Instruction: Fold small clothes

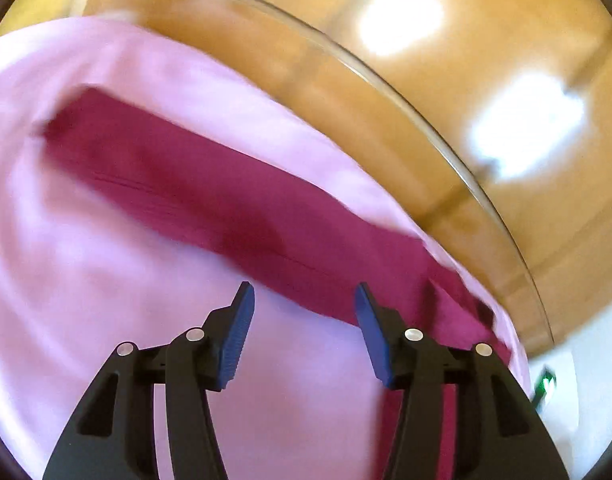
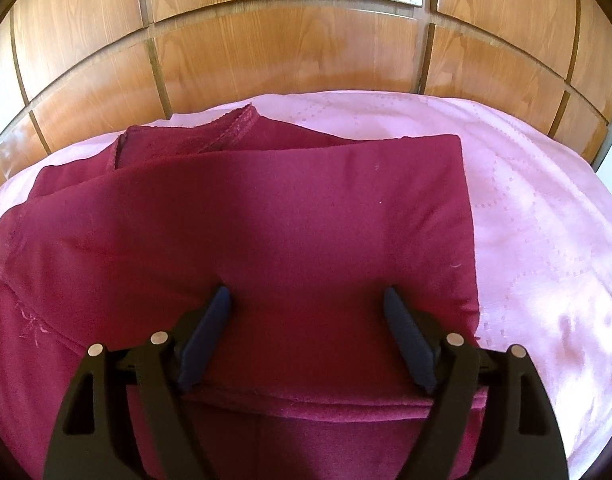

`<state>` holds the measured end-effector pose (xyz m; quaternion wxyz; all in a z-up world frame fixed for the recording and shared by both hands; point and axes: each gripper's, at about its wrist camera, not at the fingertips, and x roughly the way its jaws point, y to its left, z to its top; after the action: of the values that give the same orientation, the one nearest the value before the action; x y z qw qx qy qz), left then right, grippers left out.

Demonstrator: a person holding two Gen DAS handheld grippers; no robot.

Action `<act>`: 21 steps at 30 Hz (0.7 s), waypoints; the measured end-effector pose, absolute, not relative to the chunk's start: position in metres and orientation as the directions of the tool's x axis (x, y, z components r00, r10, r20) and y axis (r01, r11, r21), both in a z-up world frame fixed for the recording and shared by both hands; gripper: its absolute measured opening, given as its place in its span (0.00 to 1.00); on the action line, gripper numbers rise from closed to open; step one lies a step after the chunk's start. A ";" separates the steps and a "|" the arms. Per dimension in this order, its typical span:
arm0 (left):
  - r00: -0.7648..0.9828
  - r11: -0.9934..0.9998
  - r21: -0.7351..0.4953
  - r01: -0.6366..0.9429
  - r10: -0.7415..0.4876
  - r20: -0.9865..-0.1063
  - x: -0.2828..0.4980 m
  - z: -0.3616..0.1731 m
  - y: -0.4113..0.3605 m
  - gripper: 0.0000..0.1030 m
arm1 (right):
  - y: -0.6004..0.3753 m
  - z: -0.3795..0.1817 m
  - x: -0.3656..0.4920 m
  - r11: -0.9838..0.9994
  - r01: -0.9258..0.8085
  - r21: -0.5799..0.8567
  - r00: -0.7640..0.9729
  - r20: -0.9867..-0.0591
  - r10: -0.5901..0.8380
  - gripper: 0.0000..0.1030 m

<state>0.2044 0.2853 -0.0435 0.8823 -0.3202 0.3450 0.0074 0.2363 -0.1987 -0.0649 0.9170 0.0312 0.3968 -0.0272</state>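
Observation:
A dark red garment (image 2: 266,216) lies partly folded on a pink bedspread (image 2: 545,240). In the right wrist view it fills the middle and left, with a stitched hem at its far edge. My right gripper (image 2: 306,300) is open, its fingers resting on or just above the cloth near its front edge, holding nothing. In the blurred left wrist view the garment (image 1: 210,192) runs as a long band from upper left to lower right. My left gripper (image 1: 304,300) is open and empty above the pink bedspread (image 1: 86,280), just short of the band's near edge.
A wooden panelled headboard (image 2: 286,60) rises behind the bed. In the left wrist view the wooden surface (image 1: 485,140) shows bright light reflections beyond the bed's far edge. A white wall (image 1: 593,360) shows at lower right.

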 end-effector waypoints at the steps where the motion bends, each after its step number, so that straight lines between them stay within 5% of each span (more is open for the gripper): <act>1: 0.768 0.777 -0.561 -0.286 -0.164 -0.619 0.200 -0.045 0.308 0.49 | -0.198 -0.065 0.236 0.997 0.077 0.031 0.684 -0.729 -0.030 0.78; 11: 0.764 0.557 -0.669 -0.492 -0.091 -0.638 0.211 -0.070 0.437 0.49 | -0.195 -0.064 0.233 0.995 0.101 -0.005 0.683 -0.727 -0.073 0.85; 17: 0.712 0.516 -0.648 -0.560 -0.102 -0.695 0.232 -0.094 0.460 0.29 | -0.196 -0.064 0.233 0.994 0.106 -0.009 0.682 -0.727 -0.079 0.86; 19: 0.690 0.537 -0.609 -0.583 -0.069 -0.721 0.237 -0.092 0.459 0.11 | -0.196 -0.064 0.233 0.994 0.106 -0.009 0.682 -0.727 -0.079 0.86; 21: 0.689 0.570 -0.588 -0.573 -0.053 -0.723 0.240 -0.086 0.452 0.06 | -0.196 -0.064 0.234 0.994 0.105 -0.006 0.682 -0.728 -0.076 0.86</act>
<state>0.2397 0.4521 -0.0857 0.8097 -0.4348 0.3599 0.1608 0.2336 -0.1962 -0.0638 0.9168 0.0182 0.3959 -0.0496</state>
